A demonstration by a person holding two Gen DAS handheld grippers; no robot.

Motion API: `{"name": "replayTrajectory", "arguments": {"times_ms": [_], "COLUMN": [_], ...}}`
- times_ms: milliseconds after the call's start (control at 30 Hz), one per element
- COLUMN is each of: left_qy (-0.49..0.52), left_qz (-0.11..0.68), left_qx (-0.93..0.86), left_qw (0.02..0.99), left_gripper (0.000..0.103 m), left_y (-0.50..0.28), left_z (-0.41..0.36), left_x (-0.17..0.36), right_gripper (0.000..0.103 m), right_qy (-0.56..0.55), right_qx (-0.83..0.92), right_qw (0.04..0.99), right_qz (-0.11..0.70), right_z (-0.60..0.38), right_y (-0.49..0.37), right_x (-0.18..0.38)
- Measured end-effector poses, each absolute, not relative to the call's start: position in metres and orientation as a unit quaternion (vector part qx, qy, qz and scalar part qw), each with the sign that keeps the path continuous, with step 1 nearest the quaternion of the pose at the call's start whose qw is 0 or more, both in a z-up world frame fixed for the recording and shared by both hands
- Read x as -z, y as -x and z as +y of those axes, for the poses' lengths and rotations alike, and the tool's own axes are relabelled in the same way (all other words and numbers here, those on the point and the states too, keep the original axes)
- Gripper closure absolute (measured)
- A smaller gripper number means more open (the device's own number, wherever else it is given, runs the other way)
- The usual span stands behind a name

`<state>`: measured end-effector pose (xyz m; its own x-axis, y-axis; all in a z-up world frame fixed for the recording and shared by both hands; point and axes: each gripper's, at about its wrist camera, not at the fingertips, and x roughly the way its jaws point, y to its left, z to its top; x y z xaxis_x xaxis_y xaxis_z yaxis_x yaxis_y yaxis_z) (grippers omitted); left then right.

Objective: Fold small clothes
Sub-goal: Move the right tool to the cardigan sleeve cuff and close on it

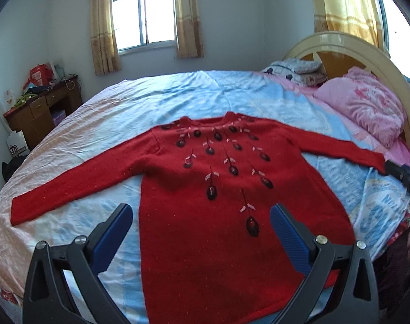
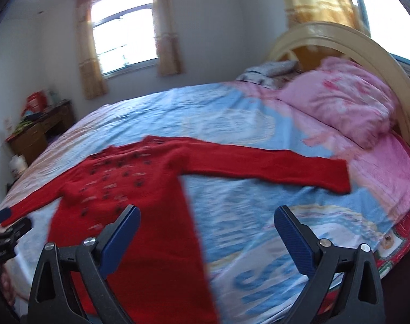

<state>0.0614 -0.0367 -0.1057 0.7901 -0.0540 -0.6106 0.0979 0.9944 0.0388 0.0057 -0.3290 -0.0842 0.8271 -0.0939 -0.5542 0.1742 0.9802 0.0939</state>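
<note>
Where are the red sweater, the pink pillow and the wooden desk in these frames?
red sweater (image 1: pixel 205 243): left wrist view, plain lower body, below the embroidery.
pink pillow (image 1: pixel 367 108): left wrist view, middle of its top face.
wooden desk (image 1: pixel 37 113): left wrist view, drawer front by the left wall.

Daylight enters a curtained window (image 1: pixel 143 19) in pale walls; a wooden desk (image 1: pixel 40 108) stands beside the bed (image 1: pixel 151 94) with its cream headboard (image 1: pixel 367 54).
</note>
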Motion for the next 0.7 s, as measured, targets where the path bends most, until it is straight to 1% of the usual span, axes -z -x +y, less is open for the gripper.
{"name": "replayTrajectory", "arguments": {"times_ms": [33,67,100,233,367,400,600,667,700], "left_qy": [-0.037,-0.04,-0.042,-0.056,-0.072,-0.075,-0.08,-0.08,-0.081], "left_qz": [0.321,0.32,0.318,0.312,0.312,0.312,0.32,0.324,0.325], "left_qx": [0.038,0.034,0.03,0.013,-0.002,-0.005,-0.025,-0.031,-0.033], "left_qw": [0.945,0.946,0.947,0.948,0.947,0.947,0.944,0.942,0.942], "left_gripper": [0.0,0.0,0.0,0.0,0.0,0.0,0.0,0.0,0.0], "left_y": [-0.064,-0.068,-0.071,-0.086,-0.102,-0.105,-0.122,-0.127,-0.128], "left_z": [-0.037,-0.036,-0.034,-0.03,-0.027,-0.025,-0.012,-0.006,-0.004], "left_x": [0.108,0.11,0.111,0.117,0.123,0.124,0.133,0.134,0.134], "right_gripper": [0.011,0.02,0.024,0.025,0.034,0.035,0.039,0.043,0.043], "right_qy": [-0.076,-0.087,-0.104,-0.169,-0.214,-0.223,-0.241,-0.248,-0.251], "right_qx": [0.086,0.104,0.119,0.167,0.206,0.212,0.261,0.269,0.272], "right_qw": [0.951,0.947,0.941,0.918,0.895,0.89,0.864,0.856,0.851], "right_qz": [0.288,0.292,0.298,0.318,0.333,0.336,0.357,0.366,0.371], "right_z": [-0.342,-0.359,-0.38,-0.452,-0.512,-0.522,-0.579,-0.595,-0.6], "right_y": [-0.009,-0.014,-0.019,-0.036,-0.055,-0.059,-0.092,-0.104,-0.109], "right_x": [0.088,0.092,0.097,0.11,0.123,0.126,0.143,0.149,0.152]}}
